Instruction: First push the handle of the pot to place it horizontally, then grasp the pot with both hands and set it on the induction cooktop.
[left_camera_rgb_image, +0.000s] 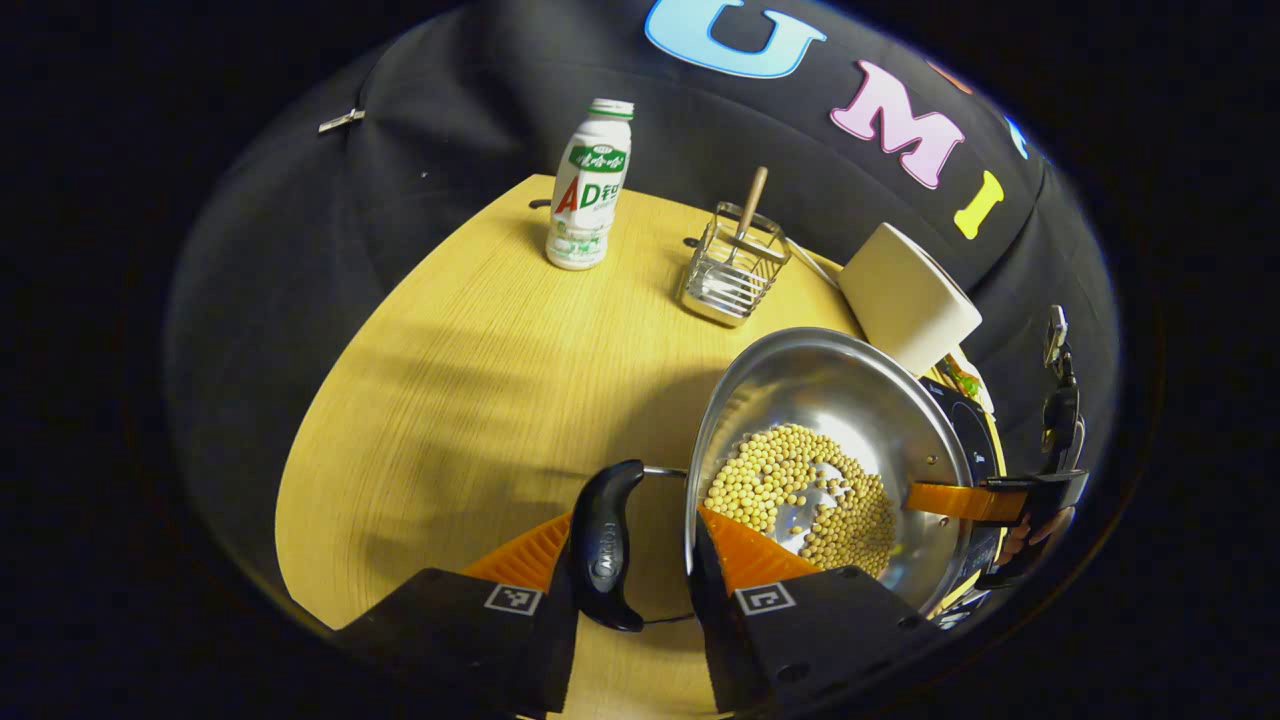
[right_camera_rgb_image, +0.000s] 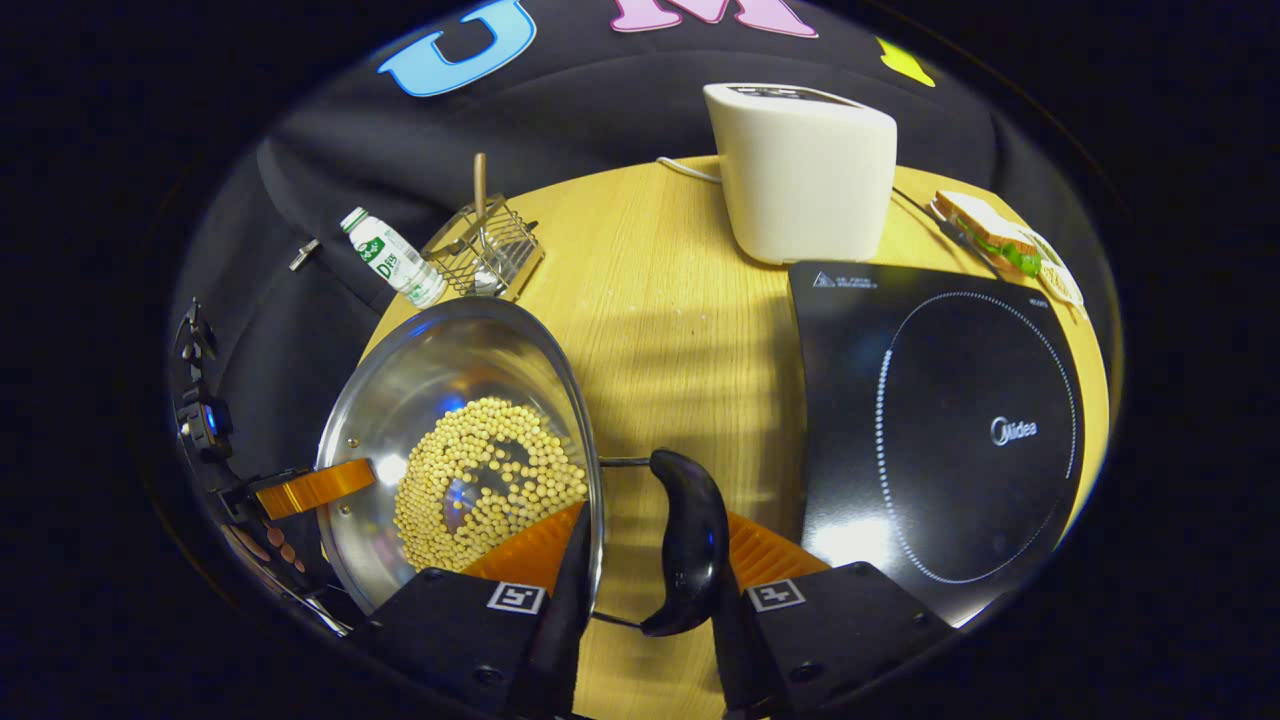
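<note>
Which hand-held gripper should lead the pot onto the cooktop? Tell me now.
Likely right. The right hand-held gripper straddles the pot handle directly beside the induction cooktop; the left hand-held gripper straddles the opposite handle, farther off.

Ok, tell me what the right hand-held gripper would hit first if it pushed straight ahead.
The right hand-held gripper straddles the pot's black handle, so that comes first. Beyond it lies bare table, then likely the toaster; depth is unclear.

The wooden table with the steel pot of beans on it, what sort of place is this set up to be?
Likely a mock kitchen counter in a recording booth: a black induction cooktop, a cream toaster and a wire utensil rack stand on the round wooden table.
</note>
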